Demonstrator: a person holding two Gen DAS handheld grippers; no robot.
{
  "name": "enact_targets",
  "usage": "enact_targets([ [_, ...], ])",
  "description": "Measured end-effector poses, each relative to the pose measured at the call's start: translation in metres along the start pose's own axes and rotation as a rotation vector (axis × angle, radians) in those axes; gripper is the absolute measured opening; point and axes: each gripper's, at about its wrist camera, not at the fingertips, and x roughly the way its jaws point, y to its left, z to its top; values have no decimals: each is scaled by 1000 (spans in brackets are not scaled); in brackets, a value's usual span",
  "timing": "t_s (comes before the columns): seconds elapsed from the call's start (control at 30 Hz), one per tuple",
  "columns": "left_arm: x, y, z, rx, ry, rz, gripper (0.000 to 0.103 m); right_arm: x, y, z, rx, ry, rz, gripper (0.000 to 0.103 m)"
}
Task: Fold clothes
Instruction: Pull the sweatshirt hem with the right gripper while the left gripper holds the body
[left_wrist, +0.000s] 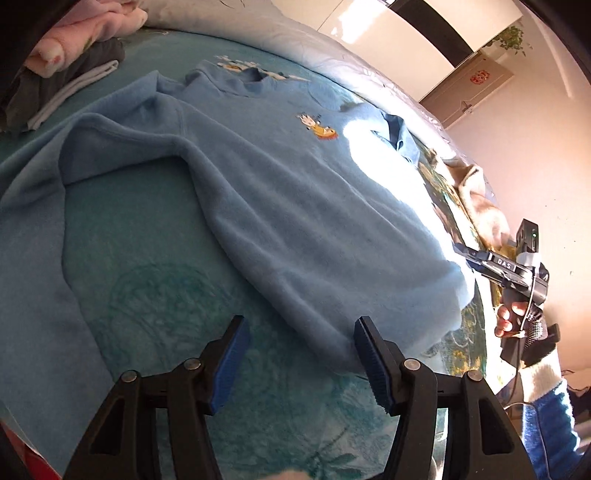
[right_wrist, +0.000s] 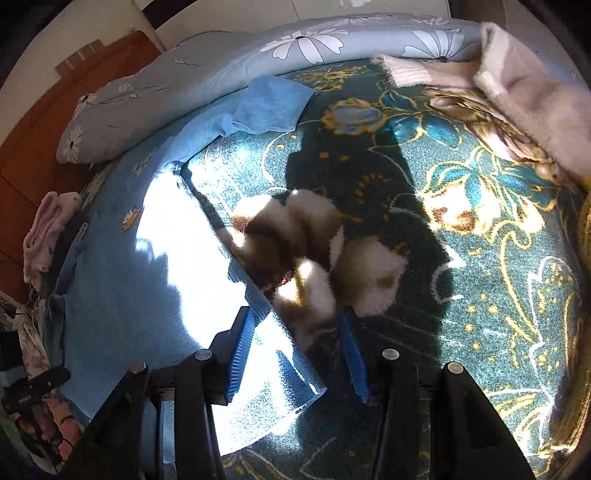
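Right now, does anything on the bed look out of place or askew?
Yes. A fluffy white-and-brown item lies right against the blue sweatshirt at its side edge, just ahead of the right gripper. I cannot tell what it is.

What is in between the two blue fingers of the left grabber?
Only the teal bedspread shows between the fingers of the open left gripper. The blue sweater hem lies just past the tips. That shows in the left wrist view.

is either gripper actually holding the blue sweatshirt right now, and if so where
Neither grips it. The left gripper is open above the blanket, just short of the blue sweatshirt hem. The right gripper is open, straddling the hem corner without pinching.
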Motion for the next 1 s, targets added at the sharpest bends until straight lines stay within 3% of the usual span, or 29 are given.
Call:
enact_targets([
  [0.13, -2, -6, -14, -14, 33, -16, 64, 0, 7, -1, -31, 4, -12, 51],
  [0.33, -9, -5, -19, -23, 17, -17, 64, -2, 5, -5, -11, -2, 28, 47],
  [0.37, -11, -5, -20, -21, 16, -25, 64, -2, 5, -6, -7, 1, 42, 40],
  [0.4, -11, -6, -20, -21, 20, -25, 64, -2, 7, -7, -8, 11, 60, 26],
  [0.47, -13, -6, -21, -26, 15, -39, 64, -2, 11, -10, -16, 27, 82, 11],
  [0.67, 4, -13, -13, -59, 17, -112, 64, -8, 18, -18, -12, 14, 89, 6],
  [0.8, 4, -12, -9, -75, -6, -103, 61, -16, 23, -24, -20, 13, 86, 6],
  [0.83, 2, -12, -9, -79, -15, -104, 58, -18, 24, -26, -18, 11, 78, 6],
  [0.9, -1, -10, -8, -92, -28, -102, 42, -21, 24, -30, -9, 10, 71, 6],
  [0.97, -3, -9, -7, -103, -34, -88, 13, -25, 24, -35, 1, 10, 64, 6],
  [1.0, -5, -8, -6, -108, -42, -95, 13, -26, 24, -37, 6, 10, 60, 5],
])
